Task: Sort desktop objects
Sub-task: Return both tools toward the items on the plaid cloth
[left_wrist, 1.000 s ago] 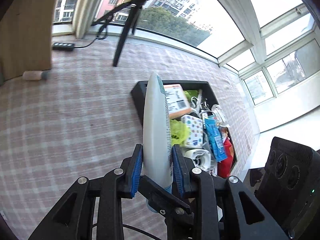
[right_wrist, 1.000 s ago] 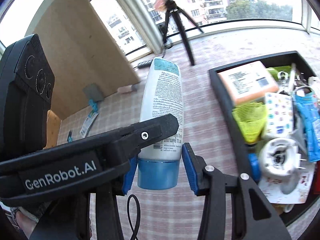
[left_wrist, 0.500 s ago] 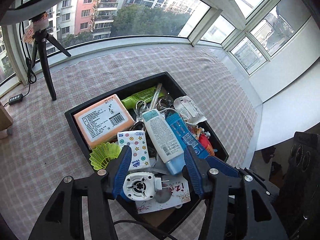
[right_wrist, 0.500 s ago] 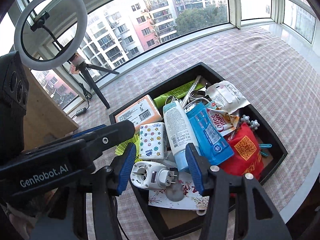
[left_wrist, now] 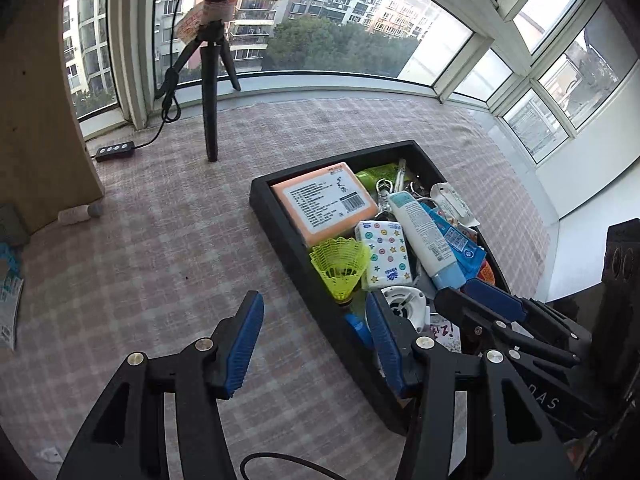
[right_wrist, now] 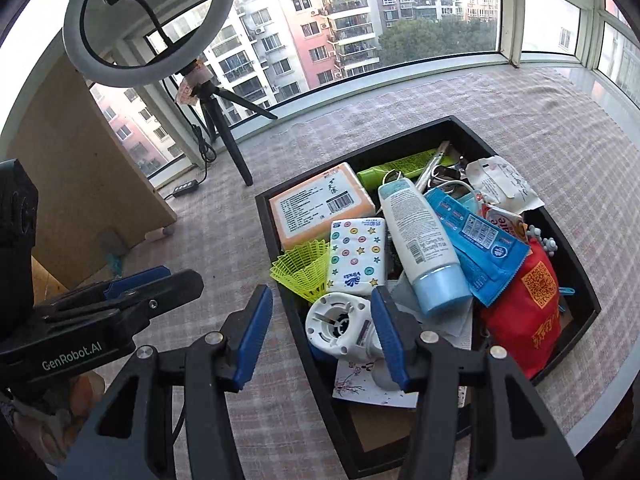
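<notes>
Lotion tube [left_wrist: 426, 236] has left your left gripper [left_wrist: 314, 340]; its jaws have just been opening, now wide, empty. Tube lies ahead in the tray [left_wrist: 276, 228] (right gripper [right_wrist: 322, 334] wide too). Next item.

This is looking like a flat's glazed balcony or bay-window room, high up in a housing block. Curved windows [right_wrist: 400, 20] are wrapping around the surface [right_wrist: 520, 120], which is wearing a checked cloth, and tall apartment buildings and trees are showing through the glass. Beside the windows a ring light [right_wrist: 148, 24] is standing on a small tripod [right_wrist: 224, 120], with a power strip [left_wrist: 115, 151] lying near the tripod's feet. In front of the tripod, a black tray [right_wrist: 272, 240] is sitting, holding household odds and ends.
</notes>
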Motion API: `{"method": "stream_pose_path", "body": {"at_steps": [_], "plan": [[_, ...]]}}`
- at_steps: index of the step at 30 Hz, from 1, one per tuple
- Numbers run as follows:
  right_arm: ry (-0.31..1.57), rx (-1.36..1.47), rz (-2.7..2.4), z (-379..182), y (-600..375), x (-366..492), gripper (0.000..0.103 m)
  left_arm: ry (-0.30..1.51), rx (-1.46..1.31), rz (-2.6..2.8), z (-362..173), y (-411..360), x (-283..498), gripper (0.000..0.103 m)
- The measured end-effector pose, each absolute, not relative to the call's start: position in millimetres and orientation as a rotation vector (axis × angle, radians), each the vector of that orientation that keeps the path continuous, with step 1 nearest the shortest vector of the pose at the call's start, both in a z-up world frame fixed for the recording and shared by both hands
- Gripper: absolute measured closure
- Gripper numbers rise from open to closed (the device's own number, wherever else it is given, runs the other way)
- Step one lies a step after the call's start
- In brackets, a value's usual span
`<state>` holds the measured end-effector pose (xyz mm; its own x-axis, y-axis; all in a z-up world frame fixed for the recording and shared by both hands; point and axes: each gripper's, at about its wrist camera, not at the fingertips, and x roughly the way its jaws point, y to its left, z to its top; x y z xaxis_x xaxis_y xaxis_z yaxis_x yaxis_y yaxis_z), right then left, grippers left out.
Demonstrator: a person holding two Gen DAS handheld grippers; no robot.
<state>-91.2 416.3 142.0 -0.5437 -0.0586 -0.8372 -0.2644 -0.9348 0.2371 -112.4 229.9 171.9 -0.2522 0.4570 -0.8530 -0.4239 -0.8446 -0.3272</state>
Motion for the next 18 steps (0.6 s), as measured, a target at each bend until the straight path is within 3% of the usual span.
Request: {"method": "stream_pose_path", "body": {"at_steps": [9, 18], "plan": [[0.365, -1.590, 2.749, 121, 317, -134, 0.053, -0.072, -1.536, 2.345, 144, 80, -118, 0.052], [0.162, -1.780, 2.898, 102, 189, -172, 0.053, -0.222, -1.712, 2.547, 100, -104, -111, 0.053]]}}
